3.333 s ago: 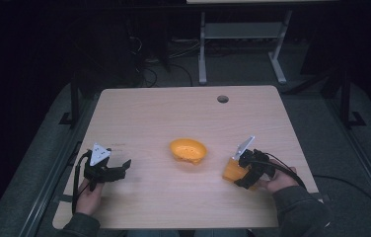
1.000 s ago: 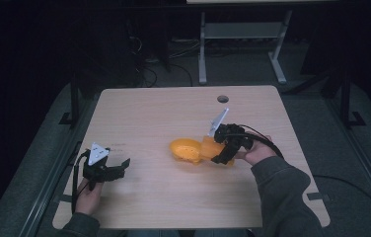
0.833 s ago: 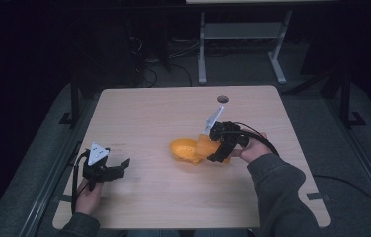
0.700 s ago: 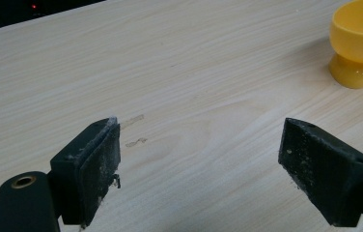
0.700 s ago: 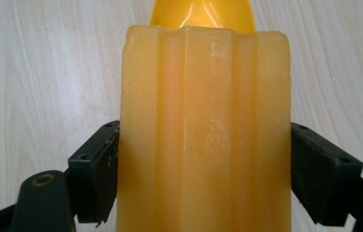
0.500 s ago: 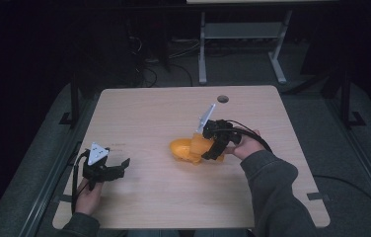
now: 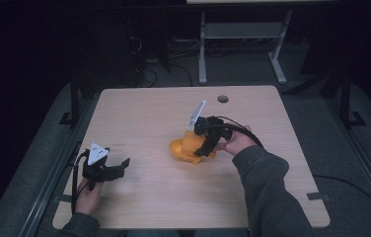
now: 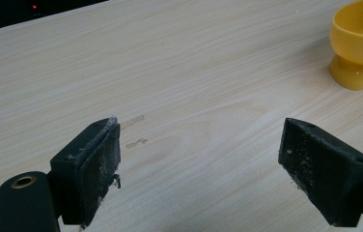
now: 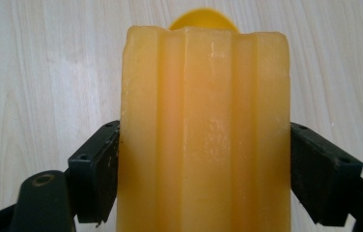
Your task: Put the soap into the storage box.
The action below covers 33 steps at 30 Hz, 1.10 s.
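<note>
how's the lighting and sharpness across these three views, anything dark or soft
High view: dim, the surroundings nearly black, the light wooden table lit but soft and grainy. Left gripper view: bright and even, wood grain crisp, the yellow footed bowl cut off at the edge. Right gripper view: the ridged orange block sits so close it looks slightly soft, with a faint sheen.

The bowl (image 7: 179,149) sits on the worktop (image 7: 149,113) near its middle, with the block (image 7: 191,140) over its right part — gripped between the right claw (image 7: 201,143) jaws. The left claw (image 7: 117,168) rests well to the left, near the front edge — apart from both.
</note>
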Tool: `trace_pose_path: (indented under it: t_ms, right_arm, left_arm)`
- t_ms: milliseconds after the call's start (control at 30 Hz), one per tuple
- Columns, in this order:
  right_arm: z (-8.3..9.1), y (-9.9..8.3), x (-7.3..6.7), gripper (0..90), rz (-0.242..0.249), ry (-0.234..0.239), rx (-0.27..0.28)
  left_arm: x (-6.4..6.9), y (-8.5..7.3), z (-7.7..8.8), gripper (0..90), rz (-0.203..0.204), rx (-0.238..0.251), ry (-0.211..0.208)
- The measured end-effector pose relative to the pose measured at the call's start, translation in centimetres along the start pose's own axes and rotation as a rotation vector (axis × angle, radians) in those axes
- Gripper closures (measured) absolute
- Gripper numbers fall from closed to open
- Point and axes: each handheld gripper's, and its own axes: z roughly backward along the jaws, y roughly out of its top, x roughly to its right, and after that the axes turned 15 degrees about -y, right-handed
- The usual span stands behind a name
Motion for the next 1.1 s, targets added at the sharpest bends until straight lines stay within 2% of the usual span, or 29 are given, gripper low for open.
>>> trace_pose_path:
  t_ms: [433,1100]
  right_arm:
    - [-0.9,2.0,0.1,20.8,0.032,0.012,-0.001]
    - [-3.4,2.8,-0.4,20.8,0.054,0.020,-0.034]
  left_arm:
    - [-0.1,0.0,0.0,14.1,0.002,0.004,-0.001]
    - [-0.1,0.0,0.0,14.1,0.004,0.006,0.000]
